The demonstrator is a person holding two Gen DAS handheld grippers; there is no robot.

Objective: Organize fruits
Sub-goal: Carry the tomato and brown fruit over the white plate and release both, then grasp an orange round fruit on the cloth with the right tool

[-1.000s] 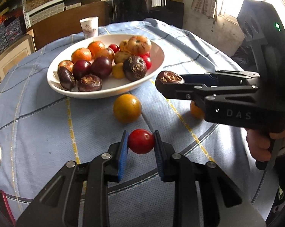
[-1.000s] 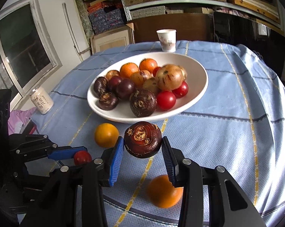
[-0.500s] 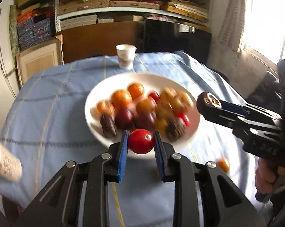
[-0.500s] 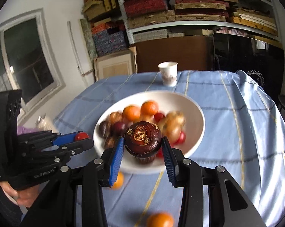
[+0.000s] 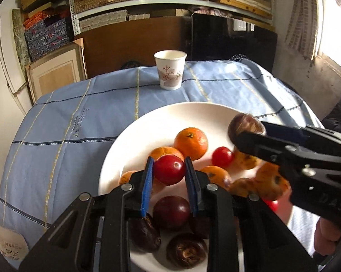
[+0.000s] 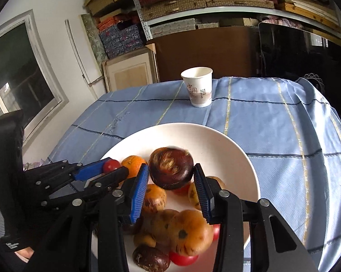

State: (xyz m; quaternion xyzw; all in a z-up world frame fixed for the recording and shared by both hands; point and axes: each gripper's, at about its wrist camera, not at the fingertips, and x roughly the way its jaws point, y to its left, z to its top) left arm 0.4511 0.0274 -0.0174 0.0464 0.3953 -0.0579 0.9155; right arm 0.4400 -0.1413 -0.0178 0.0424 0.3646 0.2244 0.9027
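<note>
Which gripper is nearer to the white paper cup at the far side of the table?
Right, though only slightly. The right gripper holds its dark brown fruit over the far part of the white plate, towards the white paper cup; the left gripper is further back.

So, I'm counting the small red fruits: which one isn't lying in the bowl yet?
The red fruit between the left claw's blue pads, held above the bowl; the other red one lies among the oranges.

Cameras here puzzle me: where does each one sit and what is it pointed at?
Left wrist: on the left gripper, looking along its fingers at the plate; its jaws are opening around a red fruit; a hand shows.
Right wrist: on the right gripper, holding a dark brown fruit.
Shared: plate, paper cup, each other's gripper.
</note>
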